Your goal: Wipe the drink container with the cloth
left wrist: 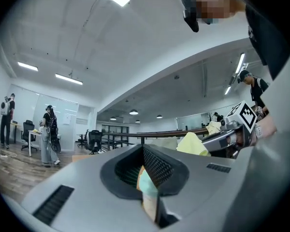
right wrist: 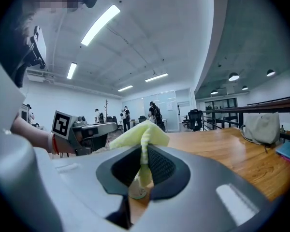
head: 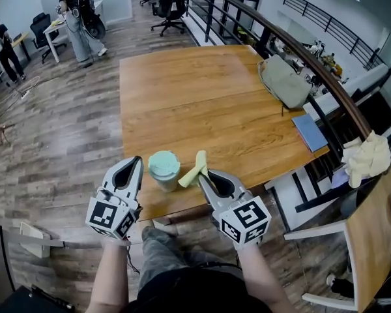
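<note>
Working at the near edge of the wooden bench (head: 202, 103), I am only getting ready to wipe; judging by how things lie, no wiping is under way yet. My left tongs (head: 137, 163) are sitting pressed together, holding nothing, just beside the drink container (head: 164, 168), which is standing upright between my two tools. My right tongs (head: 202, 175) are pinching the yellow cloth (head: 195, 169), which is sticking up close to the container; whether it is touching, I cannot tell. Next, I reckon, the cloth needs pressing against the container's side while the left tongs are steadying it.
</note>
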{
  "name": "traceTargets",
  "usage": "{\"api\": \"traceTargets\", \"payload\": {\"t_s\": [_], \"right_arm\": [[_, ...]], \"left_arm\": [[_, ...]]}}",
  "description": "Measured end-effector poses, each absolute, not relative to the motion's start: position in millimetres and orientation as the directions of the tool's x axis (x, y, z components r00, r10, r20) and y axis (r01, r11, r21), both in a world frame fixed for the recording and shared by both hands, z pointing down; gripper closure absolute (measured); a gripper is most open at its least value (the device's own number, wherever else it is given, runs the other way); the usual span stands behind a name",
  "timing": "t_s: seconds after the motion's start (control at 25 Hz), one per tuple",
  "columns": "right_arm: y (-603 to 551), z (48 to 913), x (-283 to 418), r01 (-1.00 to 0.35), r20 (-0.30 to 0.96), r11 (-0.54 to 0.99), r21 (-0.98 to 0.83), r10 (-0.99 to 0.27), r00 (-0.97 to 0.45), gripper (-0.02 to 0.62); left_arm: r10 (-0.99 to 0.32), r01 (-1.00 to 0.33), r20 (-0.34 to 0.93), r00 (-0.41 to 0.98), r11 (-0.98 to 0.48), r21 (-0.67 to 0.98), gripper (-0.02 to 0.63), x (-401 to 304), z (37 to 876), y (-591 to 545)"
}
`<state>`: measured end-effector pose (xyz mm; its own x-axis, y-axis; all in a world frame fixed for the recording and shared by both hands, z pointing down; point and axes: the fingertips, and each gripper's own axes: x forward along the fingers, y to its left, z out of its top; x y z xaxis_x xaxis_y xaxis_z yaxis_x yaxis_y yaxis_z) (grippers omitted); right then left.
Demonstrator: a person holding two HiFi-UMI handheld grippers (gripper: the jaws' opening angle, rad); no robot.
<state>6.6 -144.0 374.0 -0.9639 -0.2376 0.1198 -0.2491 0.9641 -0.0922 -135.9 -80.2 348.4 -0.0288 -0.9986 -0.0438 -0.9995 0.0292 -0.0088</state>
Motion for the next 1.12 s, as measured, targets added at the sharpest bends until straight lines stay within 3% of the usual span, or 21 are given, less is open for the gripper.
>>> {"api": "traceTargets", "payload": {"t_s": [0.72,1.12], "right_arm": [[-110.2,352.9,11.9,-0.174,0.056,0.982,-0.075,-0.171,-0.984,0.554],[-90.2,349.7,-2.0,-0.208,0.064,0.975,-0.083,-0.203,-0.977,0.554]], "left_arm": [[-0.993,-0.994,-0.059,-0.104,0.101,0.05,0.609,-118.0,344.3,-47.1],[-0.996,-0.996,-0.067,-0.059,0.053,0.076,0.609,-124.1,340.8,-37.3]]}}
